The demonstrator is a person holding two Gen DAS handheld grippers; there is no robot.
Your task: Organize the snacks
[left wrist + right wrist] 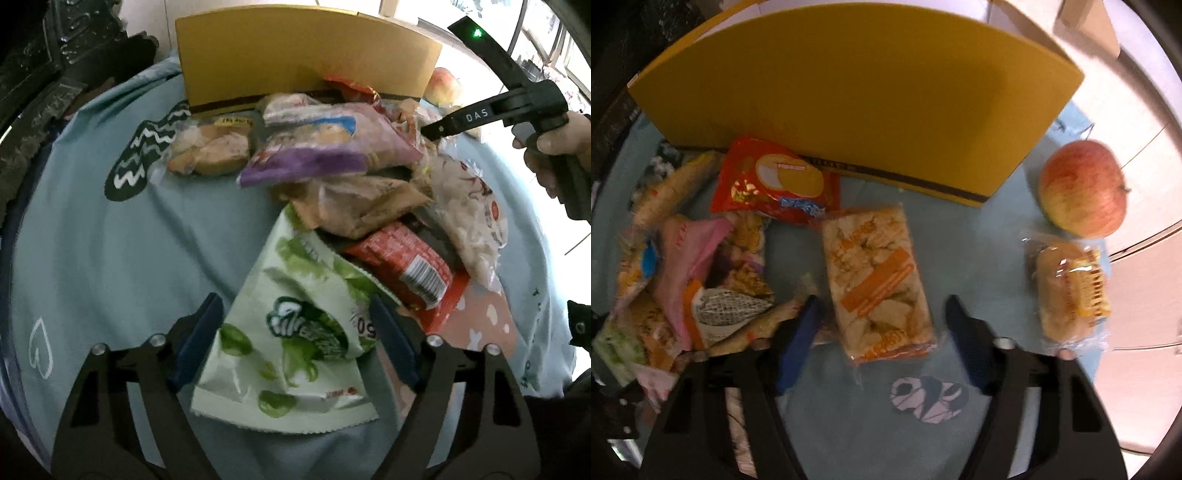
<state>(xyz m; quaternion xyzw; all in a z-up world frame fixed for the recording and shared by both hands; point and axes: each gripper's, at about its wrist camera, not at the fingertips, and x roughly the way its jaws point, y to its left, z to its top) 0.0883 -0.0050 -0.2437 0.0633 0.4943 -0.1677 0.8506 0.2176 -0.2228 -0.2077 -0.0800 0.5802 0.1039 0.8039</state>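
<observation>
Both grippers, left gripper (pixel 295 332) and right gripper (pixel 882 332), are gaping unclenched over packets; yellow box (pixel 857 99) is standing at twelve o'clock, contents hidden.

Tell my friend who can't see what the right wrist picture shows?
The right gripper hangs open over a clear snack packet on a blue cloth. Behind stands a yellow box, with an apple at right.

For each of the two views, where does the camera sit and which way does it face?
Left wrist: on the left gripper, aimed steeply down at the green-and-white bag between its open fingers; the hand holding the right gripper shows at right.
Right wrist: on the right gripper, aimed down at the orange-striped packet between its fingers, no pad visibly pressing it.
Shared: yellow box, apple, blue cloth.
</observation>
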